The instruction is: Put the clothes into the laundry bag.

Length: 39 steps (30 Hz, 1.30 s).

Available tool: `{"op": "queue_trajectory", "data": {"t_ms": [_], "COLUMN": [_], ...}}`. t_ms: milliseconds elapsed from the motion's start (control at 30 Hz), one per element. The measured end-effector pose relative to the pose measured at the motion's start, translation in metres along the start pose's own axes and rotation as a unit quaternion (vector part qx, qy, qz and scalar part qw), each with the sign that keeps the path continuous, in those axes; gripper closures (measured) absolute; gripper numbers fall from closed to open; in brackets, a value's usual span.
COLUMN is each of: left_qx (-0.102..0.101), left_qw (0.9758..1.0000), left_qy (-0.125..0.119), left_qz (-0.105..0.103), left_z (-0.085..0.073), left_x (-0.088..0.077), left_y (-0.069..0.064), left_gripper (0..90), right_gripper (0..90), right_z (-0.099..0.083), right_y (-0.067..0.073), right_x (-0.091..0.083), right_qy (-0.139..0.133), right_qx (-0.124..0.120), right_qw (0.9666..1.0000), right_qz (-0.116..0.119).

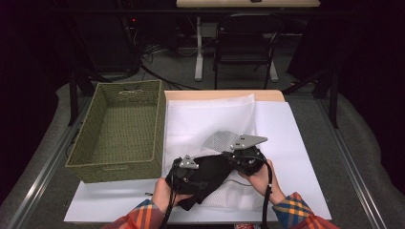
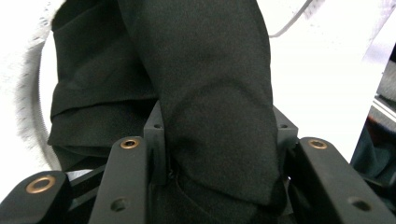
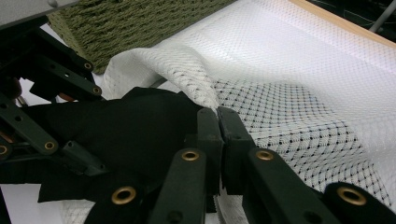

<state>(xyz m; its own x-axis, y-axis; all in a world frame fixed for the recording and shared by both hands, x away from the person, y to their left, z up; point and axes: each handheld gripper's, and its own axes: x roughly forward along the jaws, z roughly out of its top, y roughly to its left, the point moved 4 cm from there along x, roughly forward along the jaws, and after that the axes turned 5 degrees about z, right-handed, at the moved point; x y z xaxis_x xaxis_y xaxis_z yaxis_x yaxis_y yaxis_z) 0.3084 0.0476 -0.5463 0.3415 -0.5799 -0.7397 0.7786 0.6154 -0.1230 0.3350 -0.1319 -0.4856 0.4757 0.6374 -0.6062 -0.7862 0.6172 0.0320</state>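
The left gripper sits at the near edge of the worktop, held by the person's left hand. In the left gripper view a fold of black cloth runs up between its jaws, which stand partly apart with the fabric filling the gap and bunching against both, so this gripper is grasping the black cloth. In the high view the black cloth lies near the middle of the worktop's near edge, between the two grippers, draped partly over the left one.

The right gripper is just to the right, held by the right hand. In the right gripper view its jaws are clenched tight together on the edge of a white mesh bag, whose fabric rises in a small ridge from the tips. In the high view the white mesh bag spreads from the grippers toward the far side of the worktop, with the black cloth at its near opening; whether the cloth is partly inside cannot be told.

A green woven basket stands to the left, just beside the mesh bag.
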Motion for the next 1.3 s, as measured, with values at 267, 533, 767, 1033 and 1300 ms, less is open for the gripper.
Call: {"op": "queue_trajectory", "data": {"t_ms": [267, 533, 767, 1033, 1300], "left_qx": [-0.002, 0.005, 0.014, 0.029, 0.037], "left_qw": [0.9999, 0.9999, 0.9997, 0.9988, 0.9976], "left_qy": [-0.012, 0.016, 0.021, 0.037, 0.057], "left_qz": [0.011, -0.002, -0.003, 0.013, 0.009], "left_z": [0.006, 0.000, -0.005, -0.019, -0.025], "left_x": [0.006, 0.011, 0.001, -0.017, -0.011], "left_y": [0.001, 0.006, 0.006, 0.000, -0.002], "left_gripper": [55.7, 38.3, 19.2, 15.4, 26.7], "right_gripper": [88.7, 88.6, 88.6, 88.6, 88.6], "right_z": [0.001, -0.002, -0.002, -0.002, -0.003], "right_y": [0.001, 0.001, 0.001, 0.000, 0.000], "right_x": [0.000, 0.001, -0.001, -0.002, -0.002], "right_qy": [-0.002, 0.003, 0.001, 0.000, 0.000], "right_qx": [-0.002, -0.002, -0.003, 0.002, 0.003], "right_qw": [1.0000, 1.0000, 1.0000, 1.0000, 1.0000], "right_qz": [0.003, 0.005, 0.004, 0.004, 0.003]}}
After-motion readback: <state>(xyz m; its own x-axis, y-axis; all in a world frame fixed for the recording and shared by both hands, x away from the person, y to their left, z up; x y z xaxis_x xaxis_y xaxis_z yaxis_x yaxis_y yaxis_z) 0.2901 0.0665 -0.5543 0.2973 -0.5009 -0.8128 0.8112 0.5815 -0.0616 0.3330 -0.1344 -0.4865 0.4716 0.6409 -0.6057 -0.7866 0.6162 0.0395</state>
